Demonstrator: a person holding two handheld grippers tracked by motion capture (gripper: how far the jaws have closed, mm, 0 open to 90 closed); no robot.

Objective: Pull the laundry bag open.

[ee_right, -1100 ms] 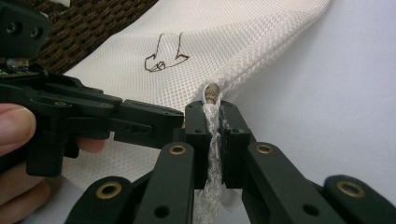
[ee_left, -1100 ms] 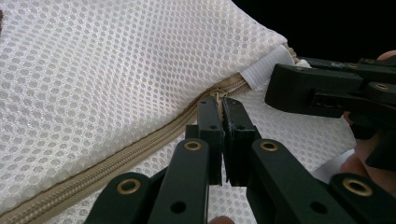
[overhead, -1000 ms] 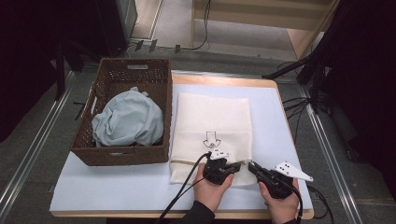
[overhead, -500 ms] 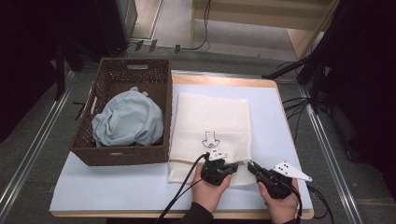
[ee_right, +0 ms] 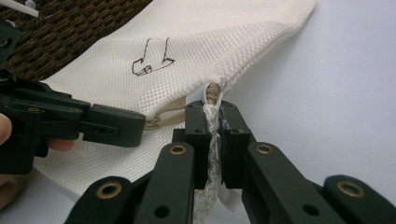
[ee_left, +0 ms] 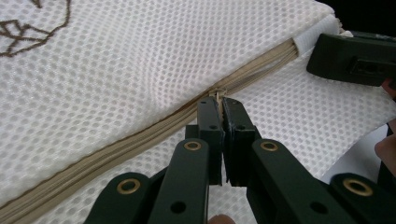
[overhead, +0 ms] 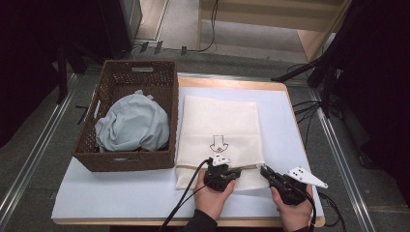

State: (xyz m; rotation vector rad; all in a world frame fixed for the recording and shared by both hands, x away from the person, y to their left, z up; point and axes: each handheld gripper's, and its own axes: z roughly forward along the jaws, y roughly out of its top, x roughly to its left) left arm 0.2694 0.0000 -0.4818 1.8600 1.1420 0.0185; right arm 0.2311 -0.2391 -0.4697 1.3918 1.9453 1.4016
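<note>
Tools (overhead: 236,172) (overhead: 264,170) pinching mesh bag (overhead: 220,121) (zipper edge)

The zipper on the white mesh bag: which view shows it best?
The left gripper view: the beige zipper runs across the mesh bag close up, with the left gripper shut at its pull. The right gripper view shows a short beige stretch by the pinched corner. In the high view it is too small to make out.

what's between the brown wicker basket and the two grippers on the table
The white mesh laundry bag lies flat between the brown wicker basket and the grippers, left and right, both clamped at its near zipper edge, as the high view shows.
</note>
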